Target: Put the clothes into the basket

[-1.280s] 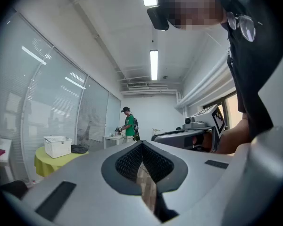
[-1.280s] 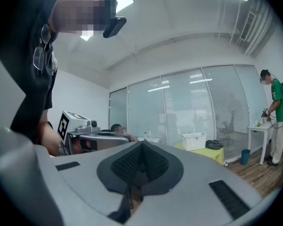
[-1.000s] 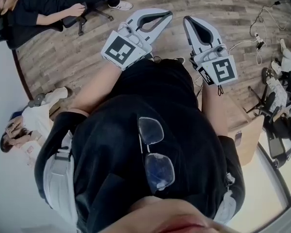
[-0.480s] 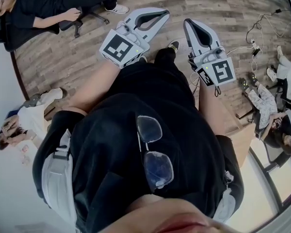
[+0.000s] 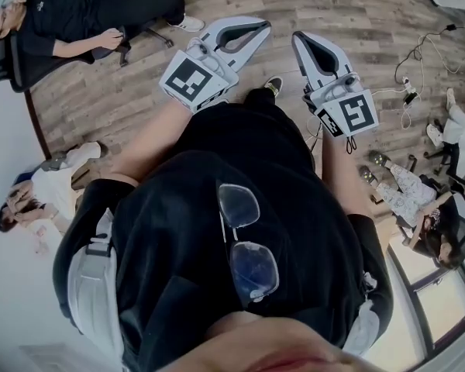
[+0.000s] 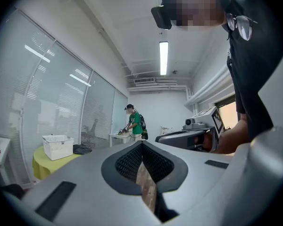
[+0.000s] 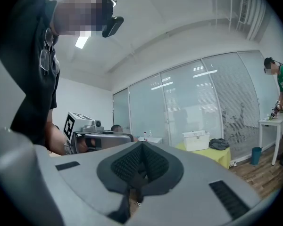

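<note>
Closest in, a pair of glasses (image 5: 244, 242) hangs at the collar of the person's black shirt (image 5: 240, 169). Just beyond it the left gripper (image 5: 263, 25) and right gripper (image 5: 297, 36) are held side by side over the wooden floor (image 5: 356, 6) — each with its fingers (image 6: 122, 163) pressed together at the tips and nothing between them. Far across the room, a white basket (image 7: 196, 140) stands on a yellow-green bench (image 7: 212, 155) with a dark heap of clothes (image 7: 219, 144) just beside it on the same top — well apart from both grippers.
</note>
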Tool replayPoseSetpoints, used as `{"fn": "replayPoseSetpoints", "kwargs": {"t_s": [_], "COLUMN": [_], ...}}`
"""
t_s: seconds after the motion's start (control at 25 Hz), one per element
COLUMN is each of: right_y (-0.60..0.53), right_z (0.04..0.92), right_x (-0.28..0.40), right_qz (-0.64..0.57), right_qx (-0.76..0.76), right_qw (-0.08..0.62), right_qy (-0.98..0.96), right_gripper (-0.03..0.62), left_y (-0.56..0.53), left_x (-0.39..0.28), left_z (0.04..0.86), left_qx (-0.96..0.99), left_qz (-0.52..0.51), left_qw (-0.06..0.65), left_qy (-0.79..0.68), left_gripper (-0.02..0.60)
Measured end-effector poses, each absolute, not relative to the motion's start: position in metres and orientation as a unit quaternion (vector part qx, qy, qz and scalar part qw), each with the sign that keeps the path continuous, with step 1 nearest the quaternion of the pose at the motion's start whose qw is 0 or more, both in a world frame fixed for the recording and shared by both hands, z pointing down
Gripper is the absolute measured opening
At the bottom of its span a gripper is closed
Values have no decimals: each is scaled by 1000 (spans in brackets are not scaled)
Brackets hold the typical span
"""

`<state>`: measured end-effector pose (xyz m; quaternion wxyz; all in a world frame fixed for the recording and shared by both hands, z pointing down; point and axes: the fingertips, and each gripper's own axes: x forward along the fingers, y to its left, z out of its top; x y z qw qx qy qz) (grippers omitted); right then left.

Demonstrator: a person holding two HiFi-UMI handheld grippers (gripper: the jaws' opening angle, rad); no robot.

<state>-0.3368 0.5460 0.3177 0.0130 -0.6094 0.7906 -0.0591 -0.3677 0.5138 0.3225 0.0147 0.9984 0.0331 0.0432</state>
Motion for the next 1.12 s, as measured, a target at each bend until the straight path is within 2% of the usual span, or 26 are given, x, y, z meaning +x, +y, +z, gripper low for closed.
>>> {"fn": "replayPoseSetpoints", "kwargs": {"t_s": [0.68,1.12], "right_y": [535,493], "right_z": [328,329], "right_x": [-208,-184], "right_qz": [-84,-77], "right_qx": [-584,-583], "right_qw": [25,17], "right_qy": [807,808], "right_gripper": [25,24], "left_y": [499,460], "left_x": [-258,-228], "left_z": [322,327], "left_qx": [998,998], "left_qz": [49,50], "left_qw": [23,21], "left_qy": [-16,-19], "left_gripper": [8,8]}}
